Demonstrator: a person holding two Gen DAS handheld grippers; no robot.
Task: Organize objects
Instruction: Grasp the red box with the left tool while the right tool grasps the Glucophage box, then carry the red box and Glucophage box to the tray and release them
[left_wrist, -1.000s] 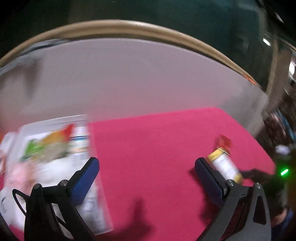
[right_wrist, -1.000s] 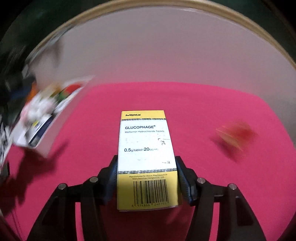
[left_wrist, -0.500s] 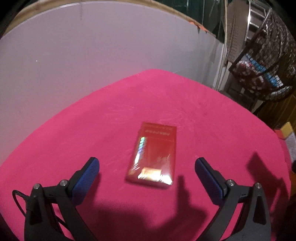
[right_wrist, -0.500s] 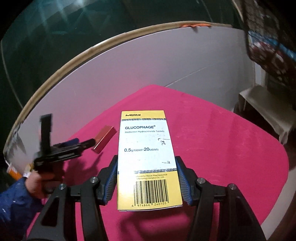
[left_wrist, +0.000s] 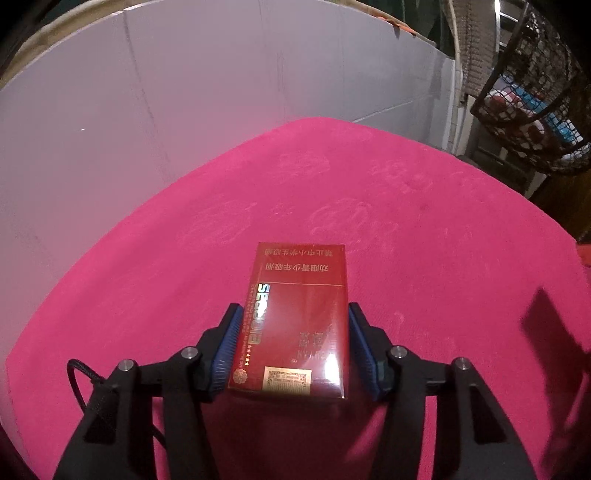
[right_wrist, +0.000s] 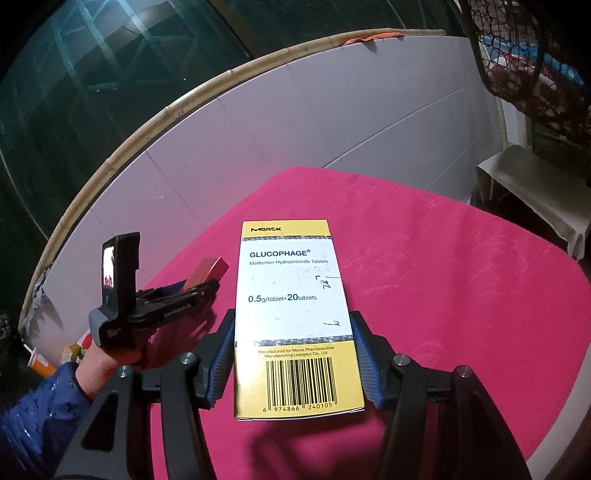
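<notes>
My left gripper (left_wrist: 293, 317) is shut on a red cigarette pack (left_wrist: 295, 314), which lies between its blue pads over the pink cloth (left_wrist: 406, 229). My right gripper (right_wrist: 293, 325) is shut on a yellow and white Glucophage tablet box (right_wrist: 295, 306), held above the cloth. In the right wrist view the left gripper (right_wrist: 207, 280) shows at the left, held by a hand in a blue sleeve, with the red pack (right_wrist: 208, 269) sticking out past its tips.
A grey board wall (left_wrist: 184, 92) curves behind the cloth. A dark wire basket (left_wrist: 535, 92) with colourful items hangs at the right. A beige stand (right_wrist: 535, 192) is beyond the cloth's right edge. Small items (right_wrist: 40, 363) lie at the far left.
My left gripper swung from the leaflet side to the red pack, moved in and closed on it. My right gripper kept the Glucophage box and turned a little.
</notes>
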